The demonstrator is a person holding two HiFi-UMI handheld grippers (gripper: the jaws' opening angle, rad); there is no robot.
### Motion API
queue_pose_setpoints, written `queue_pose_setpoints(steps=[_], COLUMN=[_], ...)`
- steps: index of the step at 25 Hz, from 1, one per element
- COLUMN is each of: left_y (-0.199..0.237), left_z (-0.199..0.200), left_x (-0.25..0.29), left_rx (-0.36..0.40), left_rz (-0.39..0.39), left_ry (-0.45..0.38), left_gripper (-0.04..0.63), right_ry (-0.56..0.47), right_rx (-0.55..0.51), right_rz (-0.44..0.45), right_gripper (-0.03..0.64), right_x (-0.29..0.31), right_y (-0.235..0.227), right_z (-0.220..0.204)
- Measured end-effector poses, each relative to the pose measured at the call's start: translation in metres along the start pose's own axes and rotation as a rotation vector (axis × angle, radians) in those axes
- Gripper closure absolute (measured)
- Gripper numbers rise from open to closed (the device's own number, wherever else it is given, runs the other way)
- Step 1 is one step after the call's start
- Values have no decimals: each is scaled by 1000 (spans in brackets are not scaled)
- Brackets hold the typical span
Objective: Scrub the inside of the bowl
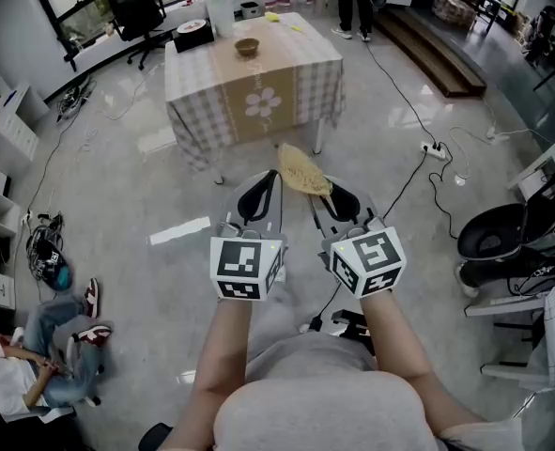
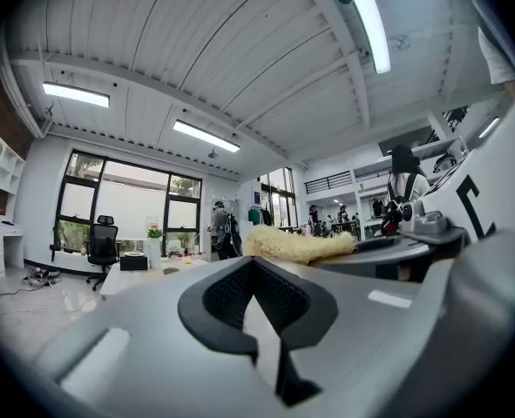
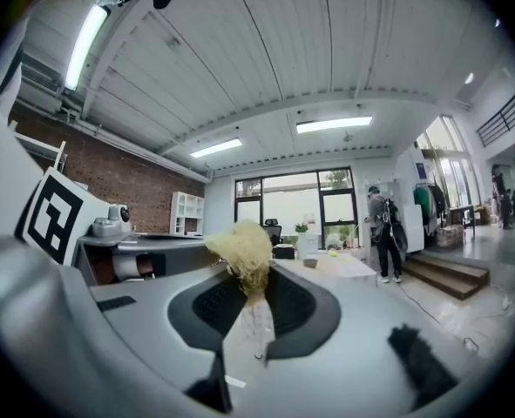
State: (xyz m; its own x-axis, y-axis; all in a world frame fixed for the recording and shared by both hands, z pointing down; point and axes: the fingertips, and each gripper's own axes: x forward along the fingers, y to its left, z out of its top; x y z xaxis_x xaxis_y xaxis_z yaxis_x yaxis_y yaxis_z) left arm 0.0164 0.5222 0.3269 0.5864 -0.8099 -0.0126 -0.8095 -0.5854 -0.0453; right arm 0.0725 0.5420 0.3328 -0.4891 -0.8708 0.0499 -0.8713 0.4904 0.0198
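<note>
Bowl (image 1: 247, 47) sits on the checked table (image 1: 300, 64) at twelve o'clock, well apart from the right gripper (image 1: 331, 194) clamped on a loofah scrubber (image 1: 302, 169) and the left gripper (image 1: 263, 184), whose jaws are together and empty.

1. The scrubber (image 1: 303, 170) is pale straw-yellow.
2. The bowl (image 1: 247, 47) is brown.
3. The desk (image 1: 194, 81) wears a grey-and-white checked cloth, with a tan runner (image 1: 258, 73) bearing a white flower.
4. The left gripper (image 1: 261, 188) and right gripper (image 1: 341, 198) are light grey with black pads (image 3: 301, 307); their cubes (image 1: 247, 267) carry black-and-white square markers.
5. The floor (image 1: 136, 205) is glossy grey.
</note>
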Motion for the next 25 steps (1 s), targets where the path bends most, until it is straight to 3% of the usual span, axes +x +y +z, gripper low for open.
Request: queue_pose_setpoints(steps=[25], left_y=[174], left_z=[-7], left_x=[148], left_rx=[-23], left_rz=[12], left_ry=[6], left_gripper=[597], right_ry=[3], right_rx=[32], right_rz=[24], right_gripper=[543], right_x=[215], right_y=[-68], right_z=[8])
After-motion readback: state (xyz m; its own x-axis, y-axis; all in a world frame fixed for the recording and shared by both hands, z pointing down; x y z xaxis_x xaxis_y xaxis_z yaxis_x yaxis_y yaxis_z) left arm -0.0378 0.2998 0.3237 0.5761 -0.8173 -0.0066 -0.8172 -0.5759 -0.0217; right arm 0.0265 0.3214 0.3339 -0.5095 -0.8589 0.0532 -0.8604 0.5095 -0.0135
